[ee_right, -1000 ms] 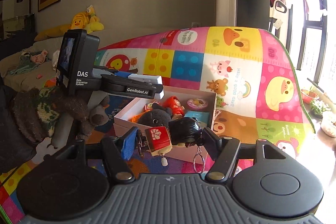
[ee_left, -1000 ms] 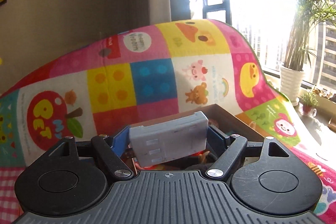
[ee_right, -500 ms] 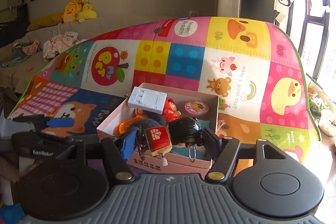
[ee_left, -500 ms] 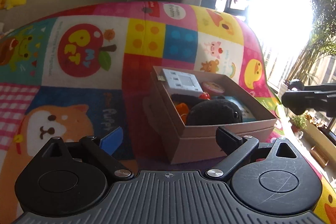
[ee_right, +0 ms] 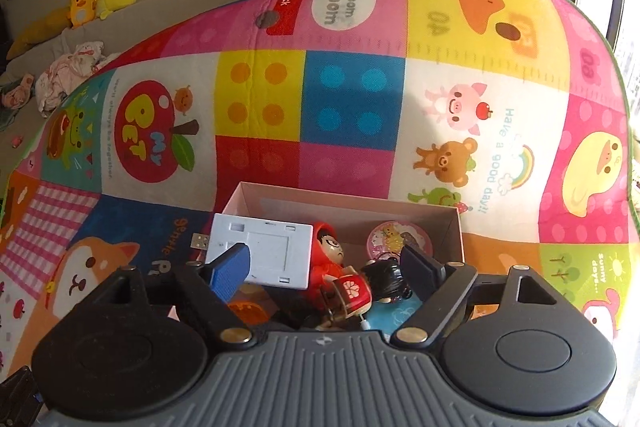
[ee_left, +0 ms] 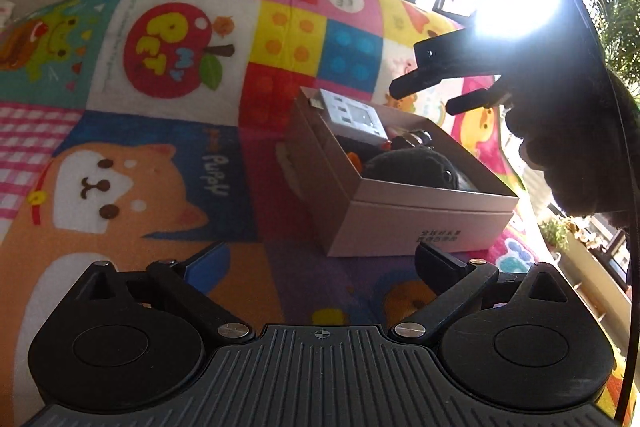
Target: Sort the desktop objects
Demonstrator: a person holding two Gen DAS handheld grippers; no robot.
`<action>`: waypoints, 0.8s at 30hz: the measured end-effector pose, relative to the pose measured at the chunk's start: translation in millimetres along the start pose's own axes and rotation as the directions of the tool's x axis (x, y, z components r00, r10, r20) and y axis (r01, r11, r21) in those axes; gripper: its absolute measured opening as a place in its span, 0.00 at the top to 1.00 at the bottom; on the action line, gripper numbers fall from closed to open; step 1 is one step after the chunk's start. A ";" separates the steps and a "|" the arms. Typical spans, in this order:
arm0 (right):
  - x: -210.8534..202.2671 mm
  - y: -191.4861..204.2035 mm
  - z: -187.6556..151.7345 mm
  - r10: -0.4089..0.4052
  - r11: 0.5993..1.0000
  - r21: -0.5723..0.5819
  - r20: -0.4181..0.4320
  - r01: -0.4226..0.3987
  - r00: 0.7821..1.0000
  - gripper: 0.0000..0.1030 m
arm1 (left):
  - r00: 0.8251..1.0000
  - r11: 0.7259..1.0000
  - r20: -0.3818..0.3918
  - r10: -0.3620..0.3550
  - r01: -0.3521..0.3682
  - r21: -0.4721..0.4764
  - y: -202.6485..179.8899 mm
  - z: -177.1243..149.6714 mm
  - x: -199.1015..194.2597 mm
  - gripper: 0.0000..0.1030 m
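L gripper (ee_left: 320, 261): jaws opening wide, nothing btwn, over play mat (ee_left: 160, 131) near box | R gripper (ee_right: 326, 263): jaws opening above pink box (ee_right: 456, 227), red keychain toy (ee_right: 352, 293) btwn pads, no contact | white hub (ee_right: 264, 253) leaning on box's left rim

Across the left and centre of the left wrist view, the play mat (ee_left: 132, 155) is lying bare and offering open passage. The cardboard box (ee_left: 404, 223) is blocking the right centre, crowded with a white adapter (ee_left: 354, 115) and a dark plush toy (ee_left: 408, 167). The right gripper (ee_left: 436, 93) is hanging over the box's far corner at upper right.
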State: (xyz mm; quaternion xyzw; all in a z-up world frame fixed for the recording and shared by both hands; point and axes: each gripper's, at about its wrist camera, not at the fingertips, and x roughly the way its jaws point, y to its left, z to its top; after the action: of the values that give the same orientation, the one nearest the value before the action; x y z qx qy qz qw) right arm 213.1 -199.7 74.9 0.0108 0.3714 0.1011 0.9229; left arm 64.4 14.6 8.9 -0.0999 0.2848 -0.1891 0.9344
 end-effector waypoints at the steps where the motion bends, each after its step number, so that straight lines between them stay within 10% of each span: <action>1: 5.3 2.9 1.8 0.019 1.000 0.016 -0.012 -0.019 1.000 0.19 | 1.000 1.000 -0.001 -0.007 0.007 -0.007 1.0 0.5 -0.6 0.01; 9: 60.0 28.3 5.7 0.020 1.000 0.020 -0.111 -0.018 0.994 0.07 | 1.000 1.000 -0.007 0.005 -0.005 0.005 -0.2 -1.5 0.1 0.01; 16: 46.1 11.6 10.7 -0.015 0.999 0.032 -0.088 0.018 0.996 0.42 | 1.000 1.000 -0.016 0.000 0.000 0.003 1.4 -1.9 1.5 0.01; 24: 44.1 -18.7 11.1 -0.003 0.989 0.149 -0.081 0.015 0.997 0.42 | 1.000 1.000 -0.025 0.004 -0.004 0.017 -0.7 -3.8 4.8 0.00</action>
State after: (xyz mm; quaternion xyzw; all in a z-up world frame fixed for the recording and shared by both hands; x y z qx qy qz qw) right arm 255.1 -208.9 51.0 0.0744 0.4146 0.0690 0.9043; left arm 65.7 11.7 3.6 -0.0889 0.2949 -0.1908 0.9320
